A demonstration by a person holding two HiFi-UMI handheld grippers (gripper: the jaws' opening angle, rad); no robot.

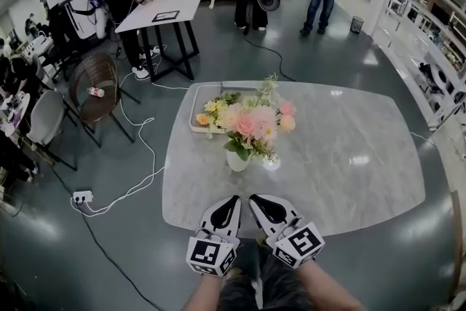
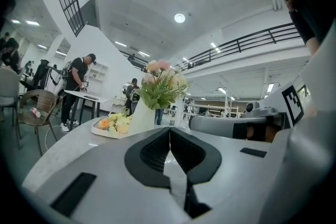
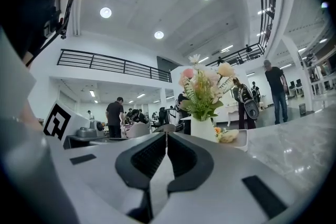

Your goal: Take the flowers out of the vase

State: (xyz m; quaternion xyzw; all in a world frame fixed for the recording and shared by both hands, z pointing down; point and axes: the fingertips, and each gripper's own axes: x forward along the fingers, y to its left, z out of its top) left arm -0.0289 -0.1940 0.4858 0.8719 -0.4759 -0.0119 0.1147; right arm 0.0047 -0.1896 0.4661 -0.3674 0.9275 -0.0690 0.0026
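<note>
A small white vase (image 1: pixel 237 160) stands in the middle of the marble table (image 1: pixel 349 149), full of pink, peach and white flowers (image 1: pixel 251 120) with green leaves. Behind it a white tray (image 1: pixel 198 129) holds more loose flowers. My left gripper (image 1: pixel 234 198) and right gripper (image 1: pixel 253 198) sit side by side at the table's near edge, both shut and holding nothing, a short way in front of the vase. The left gripper view has the vase (image 2: pixel 140 117) straight ahead with the tray (image 2: pixel 101 132) to its left. The right gripper view shows the vase (image 3: pixel 202 128) just right of centre.
Several people stand round a white desk (image 1: pixel 162 11) and further back in the hall. A wicker chair (image 1: pixel 95 87) and a power strip with cables (image 1: pixel 82 197) lie on the floor to the table's left. Shelving (image 1: pixel 429 47) lines the right wall.
</note>
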